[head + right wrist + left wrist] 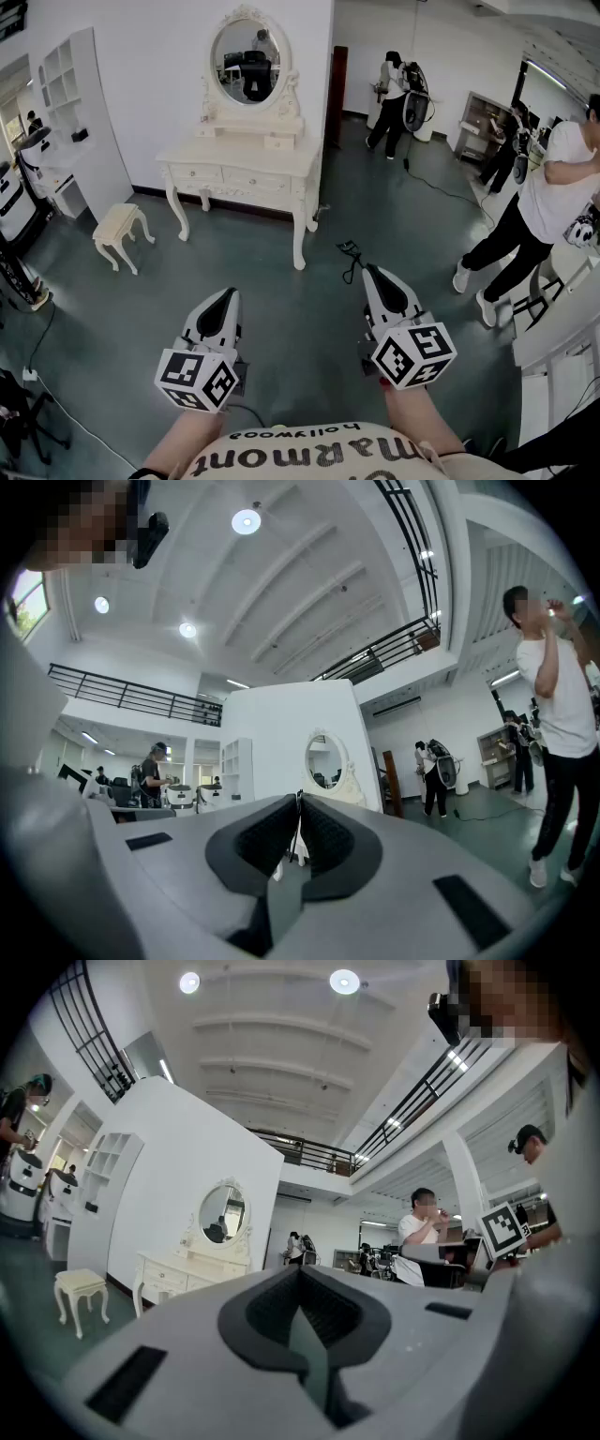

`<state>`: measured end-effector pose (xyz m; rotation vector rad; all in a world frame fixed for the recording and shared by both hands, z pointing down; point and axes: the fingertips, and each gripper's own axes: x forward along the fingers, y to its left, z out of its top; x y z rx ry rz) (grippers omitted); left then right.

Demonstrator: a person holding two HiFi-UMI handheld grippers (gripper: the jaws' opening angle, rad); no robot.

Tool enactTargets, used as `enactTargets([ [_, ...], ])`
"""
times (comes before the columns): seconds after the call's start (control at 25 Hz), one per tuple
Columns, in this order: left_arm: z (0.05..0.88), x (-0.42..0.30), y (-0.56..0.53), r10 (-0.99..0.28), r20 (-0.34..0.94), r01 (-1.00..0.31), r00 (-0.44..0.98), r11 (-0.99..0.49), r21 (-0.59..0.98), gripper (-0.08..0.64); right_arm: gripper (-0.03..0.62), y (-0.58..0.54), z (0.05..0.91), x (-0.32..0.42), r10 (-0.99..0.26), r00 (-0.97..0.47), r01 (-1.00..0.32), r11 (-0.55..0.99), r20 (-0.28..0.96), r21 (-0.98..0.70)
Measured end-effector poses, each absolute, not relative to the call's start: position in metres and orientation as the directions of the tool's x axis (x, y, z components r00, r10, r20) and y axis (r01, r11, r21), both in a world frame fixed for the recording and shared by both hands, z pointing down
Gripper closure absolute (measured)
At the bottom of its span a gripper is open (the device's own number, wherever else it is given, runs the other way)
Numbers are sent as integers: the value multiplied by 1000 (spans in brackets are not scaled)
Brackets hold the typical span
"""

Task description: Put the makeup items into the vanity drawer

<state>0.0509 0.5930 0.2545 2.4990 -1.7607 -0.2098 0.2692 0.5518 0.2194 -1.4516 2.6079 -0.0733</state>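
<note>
A white vanity table (246,159) with an oval mirror (246,58) stands against the far wall, a few steps ahead. Its two front drawers (225,177) look shut. I see no makeup items at this distance. My left gripper (228,293) and right gripper (368,270) are held low over the green floor, well short of the vanity, both shut with nothing in them. The left gripper view shows the jaws (300,1271) closed and the vanity (178,1274) beyond on the left. In the right gripper view the jaws (299,797) meet in front of the mirror (323,759).
A small white stool (120,225) stands left of the vanity, next to a white shelf unit (80,103). A black cable (349,255) lies on the floor ahead of the right gripper. One person (539,202) stands at the right, another (394,89) at the back.
</note>
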Motion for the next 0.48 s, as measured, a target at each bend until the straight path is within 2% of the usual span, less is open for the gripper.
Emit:
enactTargets([
  [0.48,257,19,559,-938,-84,-924,336,-346,162,551,555,515,228,245,-849,-517,-827,529,-110,-193],
])
